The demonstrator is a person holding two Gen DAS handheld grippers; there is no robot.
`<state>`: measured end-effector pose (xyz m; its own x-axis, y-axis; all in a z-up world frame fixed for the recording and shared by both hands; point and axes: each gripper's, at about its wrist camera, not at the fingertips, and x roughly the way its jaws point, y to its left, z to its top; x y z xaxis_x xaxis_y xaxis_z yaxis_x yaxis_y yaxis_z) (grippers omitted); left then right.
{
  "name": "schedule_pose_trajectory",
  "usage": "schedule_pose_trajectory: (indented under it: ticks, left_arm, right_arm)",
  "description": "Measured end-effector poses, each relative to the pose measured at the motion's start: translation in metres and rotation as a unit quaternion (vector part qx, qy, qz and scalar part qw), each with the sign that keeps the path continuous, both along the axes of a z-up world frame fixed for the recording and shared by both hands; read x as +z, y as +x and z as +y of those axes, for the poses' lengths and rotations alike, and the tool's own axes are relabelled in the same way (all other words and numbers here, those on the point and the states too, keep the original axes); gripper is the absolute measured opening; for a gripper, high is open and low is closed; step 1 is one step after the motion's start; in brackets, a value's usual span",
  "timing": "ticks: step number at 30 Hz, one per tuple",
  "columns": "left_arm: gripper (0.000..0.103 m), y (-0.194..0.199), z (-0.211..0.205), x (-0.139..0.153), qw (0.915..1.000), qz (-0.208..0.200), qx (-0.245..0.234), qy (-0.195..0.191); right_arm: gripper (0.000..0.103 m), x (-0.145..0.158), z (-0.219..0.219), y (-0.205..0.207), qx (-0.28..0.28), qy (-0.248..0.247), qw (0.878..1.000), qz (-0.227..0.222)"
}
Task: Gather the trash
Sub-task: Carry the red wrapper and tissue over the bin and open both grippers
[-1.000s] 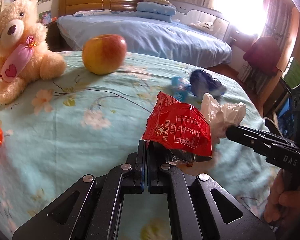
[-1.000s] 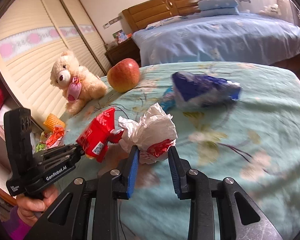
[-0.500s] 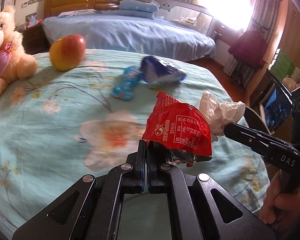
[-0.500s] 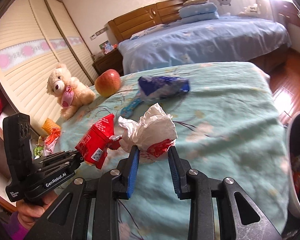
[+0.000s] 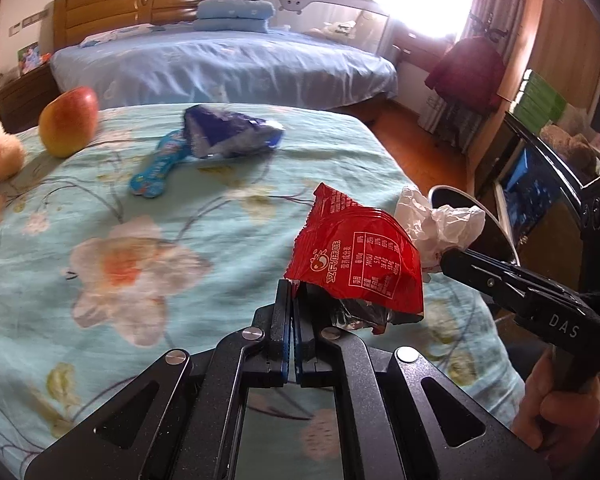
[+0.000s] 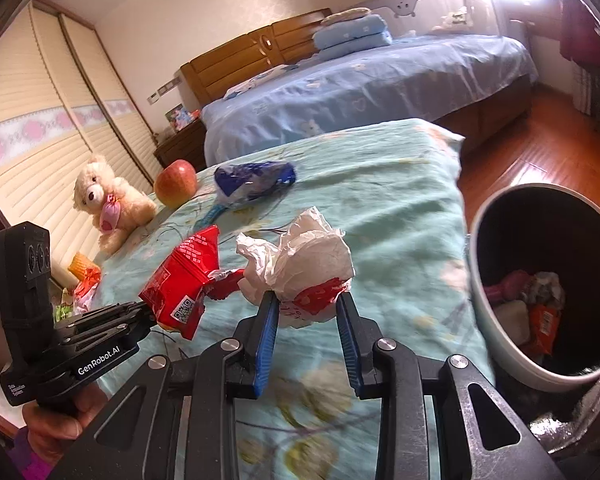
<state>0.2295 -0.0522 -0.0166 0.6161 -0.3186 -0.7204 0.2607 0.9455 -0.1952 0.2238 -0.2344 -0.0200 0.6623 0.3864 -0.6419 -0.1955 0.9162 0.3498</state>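
Left gripper (image 5: 292,300) jaws fully closed, pinching corner of red snack wrapper (image 5: 360,264): light, slippery film. Right gripper (image 6: 306,312) jaws part-open, clamping crumpled white paper wad (image 6: 312,256): soft, compressible. Bin (image 6: 500,344) near.

The wrapper (image 5: 360,256) is red with white print. The tissue (image 6: 312,256) is white with red marks. The bedspread (image 5: 140,240) is turquoise with pale flowers. The bag (image 5: 228,136) is blue and white. The apple (image 5: 68,120) is red-yellow, the bear (image 6: 108,200) cream, the bin (image 6: 548,280) white outside and black inside.
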Motion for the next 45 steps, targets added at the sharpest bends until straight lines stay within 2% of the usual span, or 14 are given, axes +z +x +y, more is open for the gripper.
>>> schedule_pose_trajectory:
  ticks: [45]
  left_arm:
    - [0.001,0.013,-0.128,0.003,0.9955,0.010,-0.092,0.020]
  right_arm:
    - [0.030,-0.004,-0.126,-0.035,-0.132,0.013,0.991,-0.004]
